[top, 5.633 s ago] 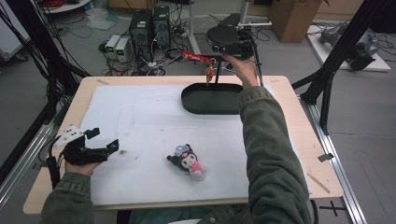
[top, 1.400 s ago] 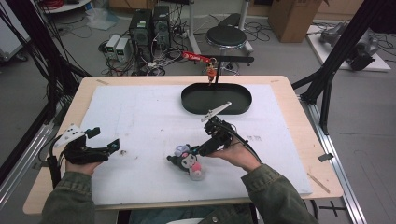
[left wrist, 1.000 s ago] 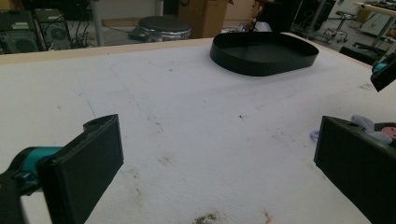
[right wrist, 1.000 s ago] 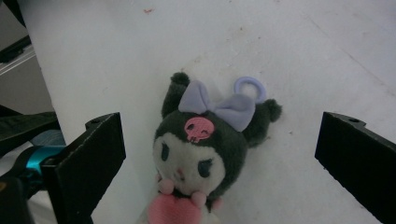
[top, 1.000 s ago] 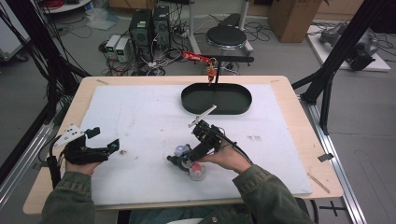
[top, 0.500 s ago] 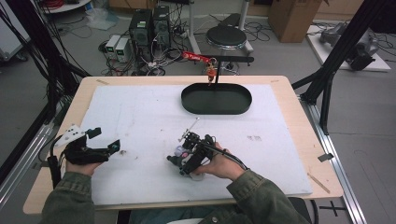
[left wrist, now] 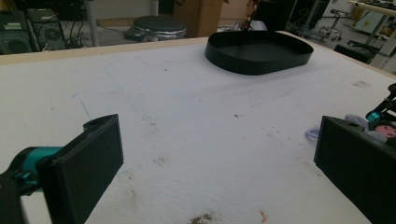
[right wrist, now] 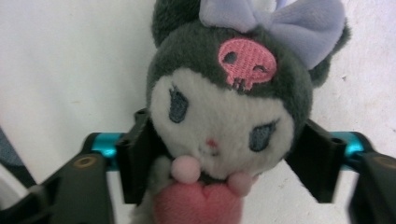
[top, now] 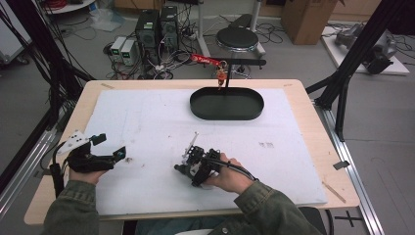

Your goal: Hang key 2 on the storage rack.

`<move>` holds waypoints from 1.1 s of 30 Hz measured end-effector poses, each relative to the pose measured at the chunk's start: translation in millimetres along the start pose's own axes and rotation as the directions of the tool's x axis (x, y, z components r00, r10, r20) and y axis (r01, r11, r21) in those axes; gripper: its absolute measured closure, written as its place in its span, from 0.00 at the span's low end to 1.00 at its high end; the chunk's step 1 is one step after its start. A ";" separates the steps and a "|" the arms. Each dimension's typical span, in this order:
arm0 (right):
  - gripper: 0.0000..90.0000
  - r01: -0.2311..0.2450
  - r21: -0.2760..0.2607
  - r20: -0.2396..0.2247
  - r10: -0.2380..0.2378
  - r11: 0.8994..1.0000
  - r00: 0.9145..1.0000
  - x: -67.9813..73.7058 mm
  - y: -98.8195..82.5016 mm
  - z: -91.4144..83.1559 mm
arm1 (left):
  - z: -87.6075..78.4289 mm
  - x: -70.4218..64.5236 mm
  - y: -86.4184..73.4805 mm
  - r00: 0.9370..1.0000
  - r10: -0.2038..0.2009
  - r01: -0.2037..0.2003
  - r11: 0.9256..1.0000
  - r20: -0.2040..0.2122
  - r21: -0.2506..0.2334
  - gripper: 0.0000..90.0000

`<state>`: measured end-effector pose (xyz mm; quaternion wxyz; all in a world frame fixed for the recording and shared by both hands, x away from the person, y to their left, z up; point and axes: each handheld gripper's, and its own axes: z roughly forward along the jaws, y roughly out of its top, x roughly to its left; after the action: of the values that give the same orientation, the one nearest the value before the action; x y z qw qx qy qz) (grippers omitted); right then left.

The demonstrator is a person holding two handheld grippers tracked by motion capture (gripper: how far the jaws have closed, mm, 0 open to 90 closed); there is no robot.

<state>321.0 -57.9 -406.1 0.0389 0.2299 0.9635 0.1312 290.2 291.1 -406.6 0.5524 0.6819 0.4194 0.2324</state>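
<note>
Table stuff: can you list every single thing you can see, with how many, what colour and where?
plush toy: 1, dark grey and white with lilac bow and pink heart, near edge of the mat, between the right gripper's jaws
tray: 1, black, oval, far side of the mat
mat: 1, white, covering the table
table: 1, light wood
stool: 1, black, behind the table
left gripper: 1, black, open, resting at the mat's left edge
right gripper: 1, black, its jaws have just been closing on the plush toy

Pale wooden bench (top: 303,93) carrying a white foam sheet (top: 147,127); black oval metal tray (top: 226,104) sitting at far edge, grey-and-white plush doll (right wrist: 224,116) lying near.
</note>
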 end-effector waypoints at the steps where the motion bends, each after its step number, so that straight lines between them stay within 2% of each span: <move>1: 0.40 0.007 0.000 -0.002 -0.007 1.000 1.000 -0.2 -0.2 -0.4 | 0.0 0.0 0.0 1.000 0.000 0.000 1.000 0.000 0.000 0.02; 6: 0.44 0.015 0.001 -0.030 -0.015 1.000 0.999 -4.2 -0.2 -2.0 | 0.2 -0.4 0.1 1.000 0.001 -0.001 1.000 0.001 0.002 0.02; 9: 0.45 0.032 0.021 -0.041 -0.031 0.999 0.999 -9.5 0.8 -5.0 | 0.4 -0.4 0.0 1.000 0.002 -0.002 1.000 0.003 0.005 0.02; 13: 0.45 0.026 0.010 -0.050 -0.025 1.000 0.998 -13.4 2.2 -11.4 | 0.5 -0.3 -0.1 1.000 0.002 -0.002 1.000 0.003 0.005 0.02; 15: 0.45 0.014 0.001 -0.057 -0.014 1.000 0.998 -17.5 3.0 -18.0 | 0.3 -0.3 0.0 1.000 0.001 -0.001 1.000 0.004 0.005 0.02; 17: 0.45 -0.022 -0.033 -0.060 0.020 0.999 0.998 -25.9 3.7 -30.1 | 0.2 -0.4 -0.1 1.000 0.001 -0.001 1.000 0.005 0.004 0.02; 20: 0.45 -0.040 -0.056 -0.069 0.036 0.998 0.997 -33.1 3.7 -39.0 | 0.4 -0.3 0.0 1.000 0.000 0.000 1.000 0.004 0.003 0.02; 23: 0.45 -0.085 -0.092 -0.081 0.078 0.992 0.994 -46.1 4.0 -56.2 | 0.4 -0.2 0.0 1.000 -0.001 0.001 1.000 0.003 0.004 0.02; 28: 0.45 -0.126 -0.134 -0.090 0.115 0.983 0.989 -60.3 5.8 -73.6 | 0.6 -0.1 -0.1 1.000 -0.002 0.002 1.000 0.001 0.003 0.02; 33: 0.45 -0.146 -0.156 -0.088 0.133 0.977 0.987 -71.3 9.5 -86.0 | 0.7 0.2 -0.1 1.000 -0.004 0.004 1.000 0.001 0.000 0.02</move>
<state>377.0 -102.3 -319.6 0.0110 0.2879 0.9319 0.2202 290.8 290.9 -406.9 0.5531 0.6811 0.4205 0.2310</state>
